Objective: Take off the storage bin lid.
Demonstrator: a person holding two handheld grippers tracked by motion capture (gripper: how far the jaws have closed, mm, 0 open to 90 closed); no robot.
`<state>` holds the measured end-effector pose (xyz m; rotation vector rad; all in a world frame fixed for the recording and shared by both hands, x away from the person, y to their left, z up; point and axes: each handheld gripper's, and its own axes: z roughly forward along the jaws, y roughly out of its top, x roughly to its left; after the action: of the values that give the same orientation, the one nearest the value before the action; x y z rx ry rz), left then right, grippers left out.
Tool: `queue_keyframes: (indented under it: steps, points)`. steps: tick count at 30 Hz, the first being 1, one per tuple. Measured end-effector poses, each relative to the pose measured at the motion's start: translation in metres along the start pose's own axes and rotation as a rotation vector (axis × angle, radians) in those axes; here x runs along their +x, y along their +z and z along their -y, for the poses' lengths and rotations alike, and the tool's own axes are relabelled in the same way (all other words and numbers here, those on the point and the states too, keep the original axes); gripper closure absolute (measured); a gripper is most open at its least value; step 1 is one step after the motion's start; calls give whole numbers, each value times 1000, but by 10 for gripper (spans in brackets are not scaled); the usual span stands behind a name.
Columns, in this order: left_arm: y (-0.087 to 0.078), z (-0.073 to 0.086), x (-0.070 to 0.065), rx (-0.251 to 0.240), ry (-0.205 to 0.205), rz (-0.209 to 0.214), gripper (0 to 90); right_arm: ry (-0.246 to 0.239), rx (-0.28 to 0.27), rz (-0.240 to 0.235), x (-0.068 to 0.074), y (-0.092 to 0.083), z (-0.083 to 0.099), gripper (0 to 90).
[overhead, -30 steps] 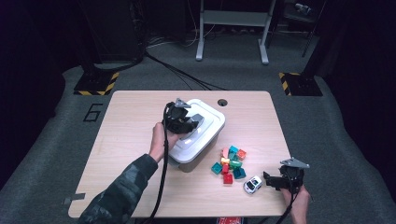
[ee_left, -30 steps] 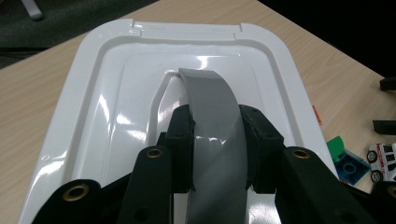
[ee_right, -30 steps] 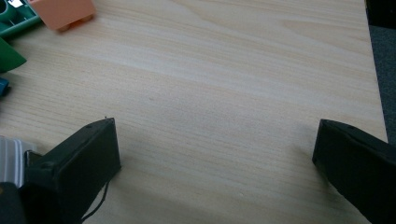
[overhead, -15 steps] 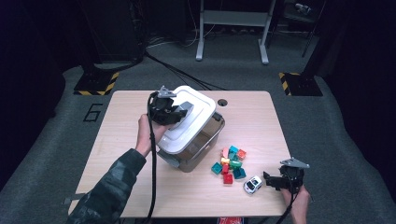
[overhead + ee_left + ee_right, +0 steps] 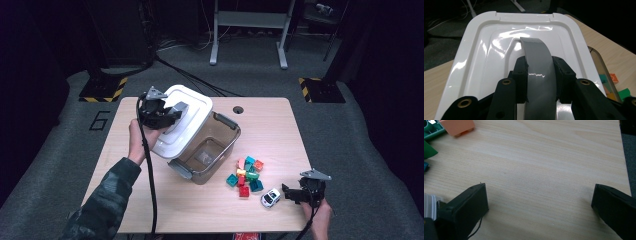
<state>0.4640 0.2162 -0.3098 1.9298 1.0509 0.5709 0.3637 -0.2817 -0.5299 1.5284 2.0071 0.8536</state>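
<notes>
The white lid (image 5: 182,120) hangs tilted above the left half of the table (image 5: 270,120), lifted off the clear storage bin (image 5: 207,150), its lower edge just over the bin's near-left rim and its upper end raised toward the table's far-left side. In the left gripper view the lid (image 5: 499,42) spreads out glossy and white, and its grey handle (image 5: 540,80) runs straight up between the two black jaws, which are clamped against its sides. The left gripper (image 5: 165,116) thus grasps the lid by that handle, with the person's hand (image 5: 139,142) under it and a camouflage-patterned sleeve (image 5: 102,200) reaching in from the bottom edge. The bin stands open on the table, tipped a little toward the right, with grey latch handles at its two ends. Just to the right of the bin lies a small heap of coloured blocks (image 5: 246,174) in teal, red, orange and green, and beside them, nearer the front edge, a small white toy car (image 5: 270,197). The right gripper (image 5: 295,192) rests low near the front-right corner, close to the car; in its own view its jaws stand wide apart over bare wood, holding nothing.
</notes>
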Motion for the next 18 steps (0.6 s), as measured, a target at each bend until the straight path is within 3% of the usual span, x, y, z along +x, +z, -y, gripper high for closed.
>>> queue_keyframes:
  steps: [18]
  points:
    - [-25,26,47,-10,-85,-107,668,1,0,1,0,0,0,0]
